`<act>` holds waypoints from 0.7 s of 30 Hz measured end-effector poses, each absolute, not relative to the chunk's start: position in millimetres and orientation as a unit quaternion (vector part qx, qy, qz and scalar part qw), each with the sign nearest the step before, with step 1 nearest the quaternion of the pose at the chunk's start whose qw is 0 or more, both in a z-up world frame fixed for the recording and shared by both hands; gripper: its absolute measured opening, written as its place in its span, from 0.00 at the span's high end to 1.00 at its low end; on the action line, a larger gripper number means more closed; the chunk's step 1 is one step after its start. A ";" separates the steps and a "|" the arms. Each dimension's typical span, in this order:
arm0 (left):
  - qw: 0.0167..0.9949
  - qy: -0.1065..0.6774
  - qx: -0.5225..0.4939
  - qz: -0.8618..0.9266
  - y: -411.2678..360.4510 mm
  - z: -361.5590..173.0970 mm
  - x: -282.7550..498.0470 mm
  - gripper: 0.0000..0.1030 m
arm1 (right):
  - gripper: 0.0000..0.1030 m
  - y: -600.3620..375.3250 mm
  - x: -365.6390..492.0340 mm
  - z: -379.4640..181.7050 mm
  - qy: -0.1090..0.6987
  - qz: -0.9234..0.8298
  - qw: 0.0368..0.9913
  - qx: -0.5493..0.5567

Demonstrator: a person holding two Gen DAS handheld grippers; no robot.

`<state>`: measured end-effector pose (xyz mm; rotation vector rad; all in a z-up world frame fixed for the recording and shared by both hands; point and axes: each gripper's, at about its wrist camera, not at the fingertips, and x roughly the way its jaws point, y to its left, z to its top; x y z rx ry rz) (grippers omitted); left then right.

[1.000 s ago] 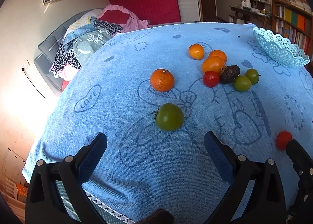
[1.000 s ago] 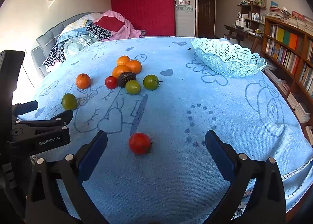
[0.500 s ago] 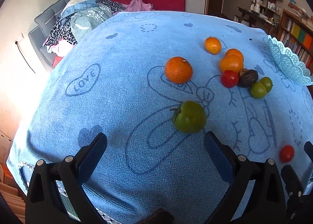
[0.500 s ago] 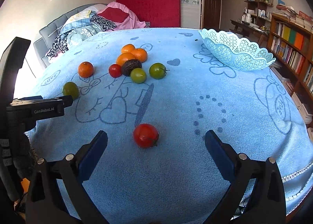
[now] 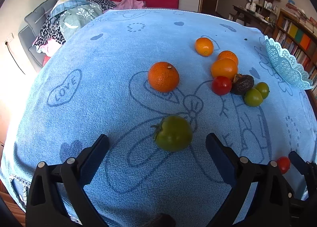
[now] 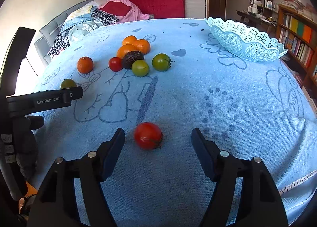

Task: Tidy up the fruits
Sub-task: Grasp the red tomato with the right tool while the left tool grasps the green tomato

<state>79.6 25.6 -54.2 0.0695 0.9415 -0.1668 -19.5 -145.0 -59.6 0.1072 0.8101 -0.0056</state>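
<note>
A green tomato (image 5: pixel 173 133) lies on the blue towel just ahead of my left gripper (image 5: pixel 156 139), level with its fingertips; the jaws stand wide open and clear of it. A red tomato (image 6: pixel 148 135) sits between the fingertips of my right gripper (image 6: pixel 158 133). Those jaws are closing, with a gap still on both sides of the tomato. Farther back lie a lone orange (image 5: pixel 163 76) and a cluster (image 6: pixel 134 54) of oranges, a red tomato, a dark fruit and two green tomatoes. A pale blue lace basket (image 6: pixel 245 42) stands at the back right with no fruit visible inside.
The blue towel (image 6: pixel 198 98) covers a round table whose edge falls away close behind both grippers. The left gripper's body (image 6: pixel 49 99) juts in from the left of the right wrist view. A sofa with clothes stands behind, bookshelves to the right.
The right jaws have narrowed around the red tomato. The left gripper has come closer to the green tomato, which now sits level with its fingertips.
</note>
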 end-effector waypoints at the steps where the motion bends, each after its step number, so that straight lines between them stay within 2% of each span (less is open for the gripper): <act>1: 0.887 0.454 0.033 -0.081 26.0 -54.5 80.6 0.06 | 0.38 -144.5 -19.0 -59.9 0.394 -0.005 0.918 0.049; 2: 0.887 0.453 0.033 -0.081 26.0 -54.8 80.2 0.07 | 0.44 -144.7 -18.5 -60.1 0.393 -0.007 0.918 0.046; 7: 0.888 0.451 0.055 -0.074 22.3 -57.6 78.6 0.11 | 0.57 -147.3 -19.6 -60.1 0.389 -0.014 0.920 0.041; 10: 0.891 0.444 0.073 -0.067 20.8 -58.5 74.0 0.18 | 0.61 -148.5 -20.4 -59.9 0.388 -0.013 0.920 0.042; 13: 0.897 0.432 0.067 -0.059 24.1 -56.3 71.6 0.31 | 0.66 -147.5 -21.3 -59.8 0.387 -0.012 0.921 0.038; 17: 0.902 0.421 0.073 -0.065 23.7 -54.1 68.0 0.62 | 0.70 -146.5 -21.9 -59.3 0.388 -0.009 0.921 0.038; 21: 0.902 0.420 0.064 -0.074 25.4 -52.3 66.6 0.66 | 0.73 -147.3 -22.9 -58.0 0.387 -0.003 0.921 0.043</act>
